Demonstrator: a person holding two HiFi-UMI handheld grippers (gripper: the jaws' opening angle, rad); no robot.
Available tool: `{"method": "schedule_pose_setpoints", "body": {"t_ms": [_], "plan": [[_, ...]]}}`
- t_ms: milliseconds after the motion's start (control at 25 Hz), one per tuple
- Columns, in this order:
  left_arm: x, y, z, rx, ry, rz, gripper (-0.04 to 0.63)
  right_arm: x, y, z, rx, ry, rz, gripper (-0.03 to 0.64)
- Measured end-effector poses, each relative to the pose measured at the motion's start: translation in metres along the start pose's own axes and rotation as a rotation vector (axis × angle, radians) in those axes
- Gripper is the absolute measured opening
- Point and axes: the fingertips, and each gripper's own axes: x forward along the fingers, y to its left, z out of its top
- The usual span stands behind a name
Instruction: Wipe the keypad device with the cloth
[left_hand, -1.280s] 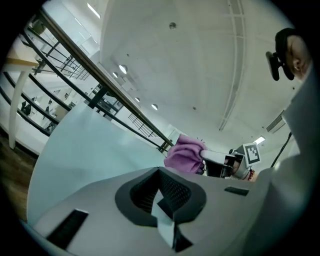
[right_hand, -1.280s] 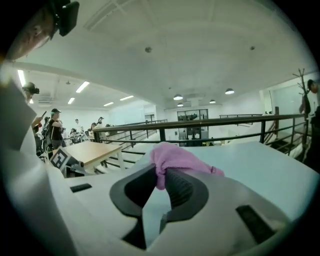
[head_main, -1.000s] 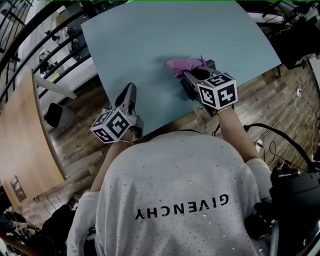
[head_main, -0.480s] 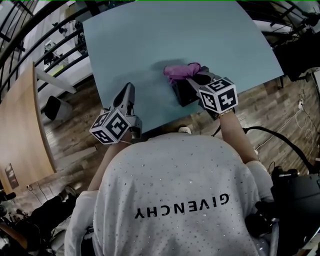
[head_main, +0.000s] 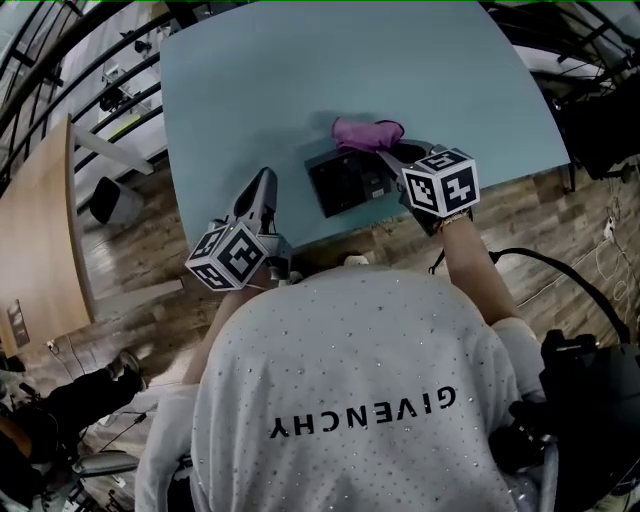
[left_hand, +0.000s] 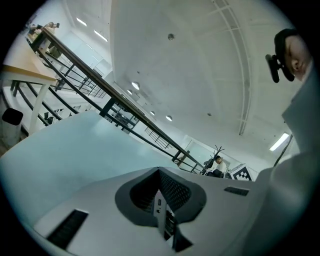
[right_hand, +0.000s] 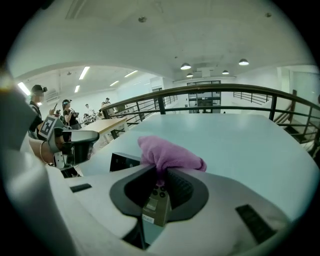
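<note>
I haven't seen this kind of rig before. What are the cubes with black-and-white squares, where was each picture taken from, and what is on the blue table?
There is no robot here. A person holds a hand-held gripper in each hand, and the patterned cubes are parts of those grippers. The head view comes from a camera on the person's head, looking steeply down. The other two views come from cameras riding on the grippers, each looking along its own fingers. On the light blue table lies a dark keypad device. The right gripper has its fingers shut on a purple cloth, held just beyond the device. The left gripper is off to the side near the table's front edge, fingers together with nothing between them.
</note>
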Motion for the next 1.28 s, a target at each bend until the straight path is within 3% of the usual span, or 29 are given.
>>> {"method": "schedule_pose_setpoints", "body": {"t_ms": [160,280,440,800,1120,1280], "plan": [[0.002,-0.012,-0.017,-0.011,-0.012,0.036,0.000,-0.018,-0.015,0.026,-0.030,-0.101,-0.008,0.057],[0.003,-0.024,-0.030,0.004,-0.014,0.063,0.000,-0.026,-0.027,0.035,0.007,-0.156,0.002,0.057],[0.008,-0.046,-0.048,0.049,0.015,0.058,0.000,-0.011,-0.020,0.000,-0.014,-0.053,0.085,0.057],[-0.003,-0.050,-0.067,0.028,0.030,0.131,0.000,0.000,-0.009,-0.045,0.061,0.005,0.211,0.055],[-0.006,-0.053,-0.087,0.037,0.083,0.104,0.000,0.002,-0.003,-0.091,0.071,0.090,0.213,0.037],[-0.012,-0.053,-0.078,0.054,0.090,0.042,0.000,0.002,0.003,-0.121,0.058,0.178,0.143,0.031]]}}
